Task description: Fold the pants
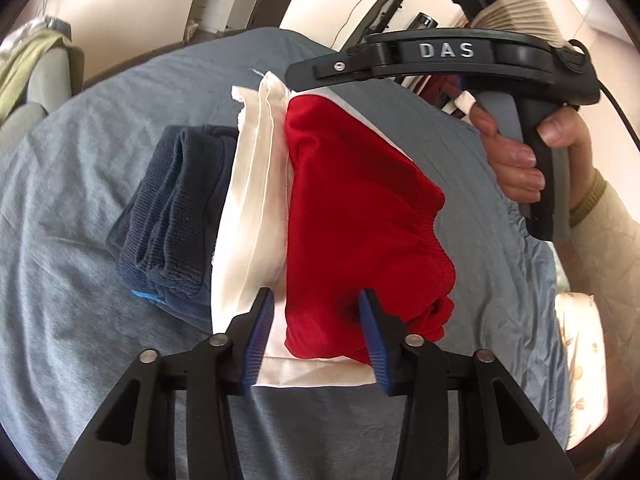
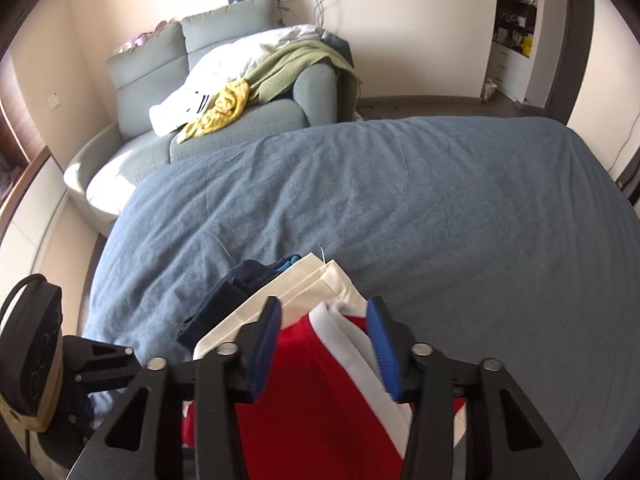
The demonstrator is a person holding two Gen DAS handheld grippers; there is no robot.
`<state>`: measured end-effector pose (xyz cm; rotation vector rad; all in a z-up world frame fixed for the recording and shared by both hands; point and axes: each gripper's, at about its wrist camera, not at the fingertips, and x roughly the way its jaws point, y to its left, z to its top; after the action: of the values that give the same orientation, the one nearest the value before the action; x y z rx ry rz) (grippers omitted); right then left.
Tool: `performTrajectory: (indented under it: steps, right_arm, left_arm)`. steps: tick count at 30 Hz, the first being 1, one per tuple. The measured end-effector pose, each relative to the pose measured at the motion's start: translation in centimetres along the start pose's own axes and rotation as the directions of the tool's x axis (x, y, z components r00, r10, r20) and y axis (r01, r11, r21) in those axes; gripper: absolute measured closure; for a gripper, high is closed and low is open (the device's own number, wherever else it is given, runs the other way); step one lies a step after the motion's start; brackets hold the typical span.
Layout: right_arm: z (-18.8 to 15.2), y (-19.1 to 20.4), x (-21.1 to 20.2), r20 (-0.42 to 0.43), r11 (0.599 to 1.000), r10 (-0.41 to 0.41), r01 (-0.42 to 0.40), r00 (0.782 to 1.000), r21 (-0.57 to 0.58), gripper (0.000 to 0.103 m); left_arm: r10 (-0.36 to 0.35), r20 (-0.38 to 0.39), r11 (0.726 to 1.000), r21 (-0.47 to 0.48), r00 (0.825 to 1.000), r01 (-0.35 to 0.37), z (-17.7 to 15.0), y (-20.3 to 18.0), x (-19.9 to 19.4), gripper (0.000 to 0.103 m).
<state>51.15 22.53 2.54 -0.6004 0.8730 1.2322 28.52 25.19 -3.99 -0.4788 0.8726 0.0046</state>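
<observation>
Folded red pants (image 1: 356, 216) with a white stripe lie on folded white pants (image 1: 252, 200) on the blue bed cover (image 1: 80, 280). A folded navy garment (image 1: 176, 208) lies beside them on the left. My left gripper (image 1: 318, 320) is open, its blue pads either side of the red pants' near edge. My right gripper (image 2: 326, 344) is open over the red pants (image 2: 312, 400) at their far end. The white pants (image 2: 296, 284) and navy garment (image 2: 228, 300) show beyond it. The right gripper's body (image 1: 440, 56) shows in the left wrist view, held by a hand.
A grey sofa (image 2: 224, 112) piled with white, green and yellow laundry (image 2: 224, 108) stands past the bed's far left corner. A wide bare stretch of blue cover (image 2: 440, 200) lies beyond the stack. A patterned pillow (image 1: 584, 360) lies at the bed's right edge.
</observation>
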Motion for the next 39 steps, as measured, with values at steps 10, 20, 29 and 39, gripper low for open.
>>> performTrajectory:
  steps: [10, 20, 29, 39]
  right_arm:
    - [0.1, -1.3, 1.7, -0.062, 0.999, 0.043, -0.043, 0.997, 0.003, 0.086]
    - [-0.1, -2.4, 0.7, 0.026, 0.995, -0.029, 0.026, 0.999, 0.096, 0.096]
    - [0.0, -3.5, 0.3, 0.049, 0.970, -0.189, 0.179, 0.981, 0.163, 0.075]
    - [-4.8, -1.4, -7.4, 0.162, 0.878, -0.402, 0.329, 0.901, 0.349, 0.045]
  left_arm:
    - [-0.021, -0.006, 1.000, 0.009, 1.000, 0.021, 0.0, 0.4, 0.7, 0.088]
    - [-0.011, 0.002, 1.000, 0.004, 1.000, 0.011, -0.3, 0.6, 0.4, 0.091]
    - [0.050, 0.006, 0.998, -0.030, 0.999, -0.050, -0.1, 1.2, -0.5, 0.065]
    - [0.156, 0.188, 0.977, 0.116, 0.970, -0.179, 0.8, -2.1, -5.7, 0.041]
